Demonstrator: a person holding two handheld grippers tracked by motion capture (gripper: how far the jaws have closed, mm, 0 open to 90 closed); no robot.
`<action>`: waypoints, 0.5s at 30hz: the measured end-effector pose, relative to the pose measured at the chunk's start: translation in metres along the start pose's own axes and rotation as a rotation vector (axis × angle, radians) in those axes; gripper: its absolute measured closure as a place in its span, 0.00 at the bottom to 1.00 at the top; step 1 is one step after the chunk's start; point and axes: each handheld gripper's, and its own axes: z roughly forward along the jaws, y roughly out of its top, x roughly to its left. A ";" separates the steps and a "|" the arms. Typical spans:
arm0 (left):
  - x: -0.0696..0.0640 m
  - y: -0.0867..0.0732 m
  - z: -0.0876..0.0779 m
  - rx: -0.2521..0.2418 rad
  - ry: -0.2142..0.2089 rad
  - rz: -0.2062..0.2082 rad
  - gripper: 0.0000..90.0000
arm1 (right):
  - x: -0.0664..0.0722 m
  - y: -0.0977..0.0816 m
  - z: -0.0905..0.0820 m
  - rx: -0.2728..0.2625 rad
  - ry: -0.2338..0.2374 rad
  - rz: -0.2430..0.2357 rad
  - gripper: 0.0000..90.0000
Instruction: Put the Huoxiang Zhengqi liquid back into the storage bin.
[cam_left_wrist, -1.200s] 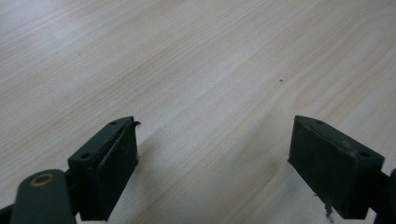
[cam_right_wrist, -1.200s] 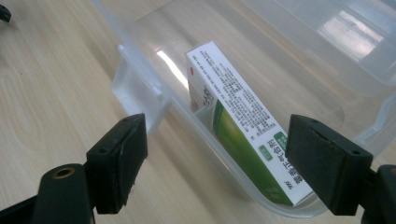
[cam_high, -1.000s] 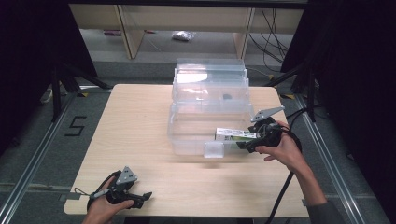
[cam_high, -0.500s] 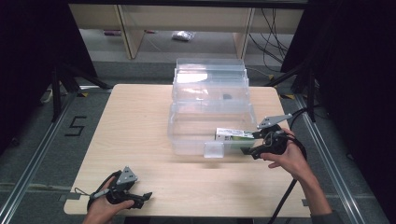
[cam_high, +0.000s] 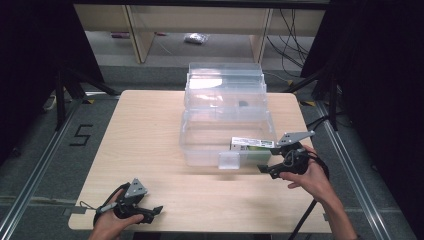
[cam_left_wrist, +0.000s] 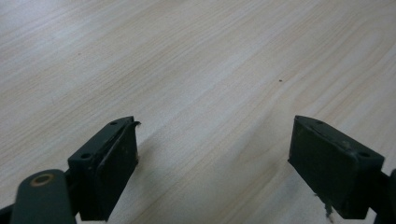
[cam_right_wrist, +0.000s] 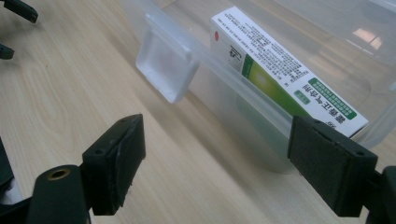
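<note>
Light wood table (cam_high: 150, 130), clear plastic bin (cam_high: 200, 145) on it, rear-right

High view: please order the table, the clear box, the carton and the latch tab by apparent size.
1. table
2. clear box
3. carton
4. latch tab

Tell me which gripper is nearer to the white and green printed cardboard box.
Right. The right gripper sits open just outside the clear plastic bin holding the white and green printed cardboard box. The left gripper rests open far off at the table's near left edge.
</note>
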 end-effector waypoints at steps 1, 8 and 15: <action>0.000 0.000 0.000 0.000 0.000 -0.001 0.17 | 0.000 -0.002 0.001 -0.010 0.005 -0.006 0.22; 0.000 0.000 0.000 0.000 0.000 -0.001 0.17 | 0.008 -0.013 0.003 0.019 0.017 0.003 0.22; 0.000 0.000 0.000 0.000 0.001 0.001 0.17 | 0.010 -0.024 0.008 0.015 0.011 0.012 0.22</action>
